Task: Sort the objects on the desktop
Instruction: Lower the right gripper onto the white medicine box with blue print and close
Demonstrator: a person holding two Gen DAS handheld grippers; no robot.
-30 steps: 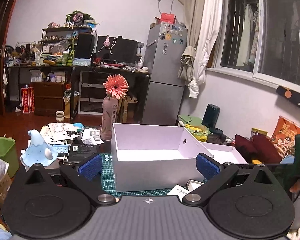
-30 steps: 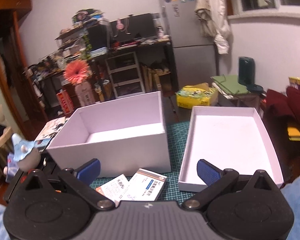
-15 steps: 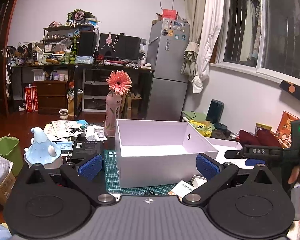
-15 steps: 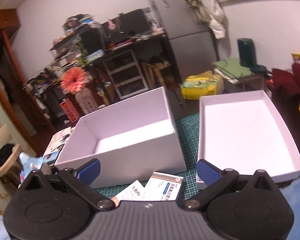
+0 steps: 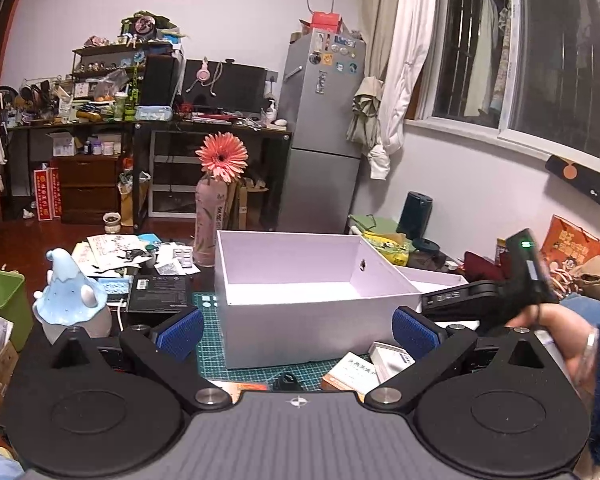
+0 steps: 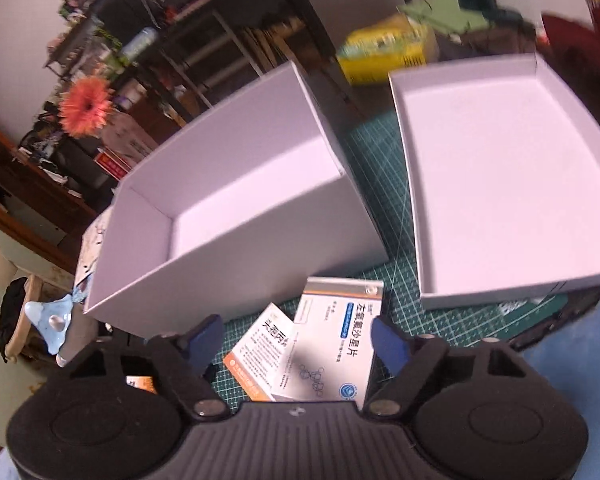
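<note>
- The right tongs (image 6: 298, 338) point steeply down at the desk; their jaws have just been closing and now stand apart, with the white medicine box (image 6: 332, 344) lying between the blue pads (image 6: 386, 342) but not yet pressed by them.
- A second, orange-edged medicine box (image 6: 260, 346) lies partly under the white one, tilted, on the green cutting mat (image 6: 396, 280).
- The left tongs (image 5: 298, 330) hang with their jaws spread wide and nothing between them, aimed across the desk at the deep white box.
- From the left wrist view, the right hand (image 5: 556, 332) grips its black handle at the right edge, a green light glowing on top.
- The deep white box (image 6: 236, 208) stands open and empty just behind the two medicine boxes.
- The shallow white lid (image 6: 500, 176) lies beside it to the right, open side up, also empty.
- Left of the deep box, a pale blue figurine (image 5: 70, 300) stands near a dark flat packet (image 5: 158, 294) and scattered papers (image 5: 112, 248).
- Behind the box, a pink bottle with an orange flower (image 5: 222, 156) stands upright.
</note>
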